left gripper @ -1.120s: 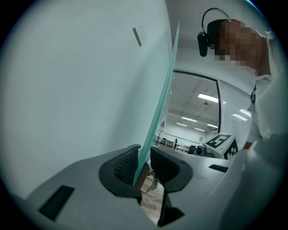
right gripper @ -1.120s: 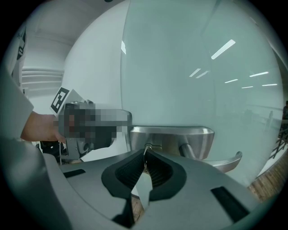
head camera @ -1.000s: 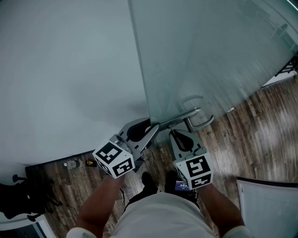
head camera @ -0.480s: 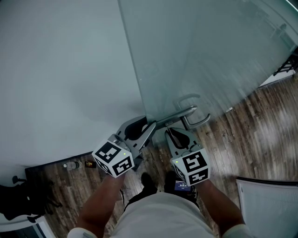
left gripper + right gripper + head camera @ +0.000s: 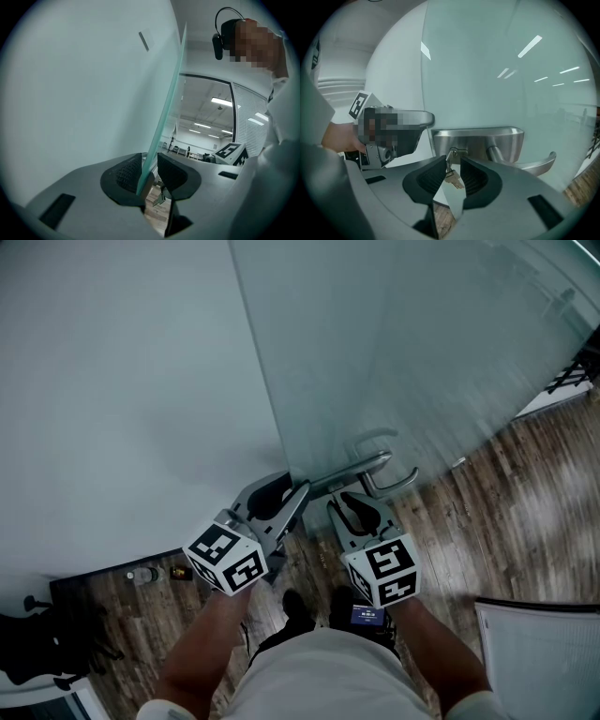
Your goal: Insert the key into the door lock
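A frosted glass door point(image 5: 422, 352) carries a steel lock plate point(image 5: 487, 143) with a lever handle point(image 5: 529, 164). A key point(image 5: 451, 157) sits in the lock cylinder, and a second key point(image 5: 453, 179) hangs from it. My right gripper point(image 5: 452, 169) is open, its jaws on either side of the hanging key without pressing it. It points at the lock point(image 5: 339, 501). My left gripper point(image 5: 149, 171) straddles the door's free edge point(image 5: 157, 140). Its jaws have just been opening, and a gap shows beside the glass. In the head view it reaches the door edge from the left point(image 5: 298, 491).
A pale wall point(image 5: 122, 381) meets the door on the left. Below is a wood floor point(image 5: 506, 521), with a black stand point(image 5: 37, 634) and a small bottle point(image 5: 142, 572) at the lower left. A white panel point(image 5: 544, 652) is at the lower right.
The whole head view has drifted a little to the left. Both grippers keep their places at the door edge and the lock.
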The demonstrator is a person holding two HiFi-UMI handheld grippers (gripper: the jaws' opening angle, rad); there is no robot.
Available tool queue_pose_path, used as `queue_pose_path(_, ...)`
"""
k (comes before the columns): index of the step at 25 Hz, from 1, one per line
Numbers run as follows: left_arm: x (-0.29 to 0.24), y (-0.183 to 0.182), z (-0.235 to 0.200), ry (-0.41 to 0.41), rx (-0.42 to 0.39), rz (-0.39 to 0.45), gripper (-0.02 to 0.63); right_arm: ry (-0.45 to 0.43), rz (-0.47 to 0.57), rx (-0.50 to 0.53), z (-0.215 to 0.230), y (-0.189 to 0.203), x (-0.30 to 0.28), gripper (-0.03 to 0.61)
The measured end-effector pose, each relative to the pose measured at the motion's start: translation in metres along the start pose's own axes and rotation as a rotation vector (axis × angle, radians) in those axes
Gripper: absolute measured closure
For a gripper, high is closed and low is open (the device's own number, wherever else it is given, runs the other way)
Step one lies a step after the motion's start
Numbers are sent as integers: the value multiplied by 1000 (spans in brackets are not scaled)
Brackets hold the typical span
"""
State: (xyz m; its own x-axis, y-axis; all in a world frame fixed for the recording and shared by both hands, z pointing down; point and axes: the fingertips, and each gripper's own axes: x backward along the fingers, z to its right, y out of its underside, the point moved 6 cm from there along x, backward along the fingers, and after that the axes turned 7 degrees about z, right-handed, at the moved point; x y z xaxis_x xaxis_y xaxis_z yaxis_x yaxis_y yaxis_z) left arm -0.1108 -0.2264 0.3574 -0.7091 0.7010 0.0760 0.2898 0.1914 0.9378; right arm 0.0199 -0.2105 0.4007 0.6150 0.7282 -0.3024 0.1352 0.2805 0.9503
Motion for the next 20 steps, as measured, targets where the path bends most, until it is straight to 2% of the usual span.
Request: queue_pose_path(20, 2, -2, 0, 4, -3, 7, 512, 21, 12, 19, -1, -6, 3, 500)
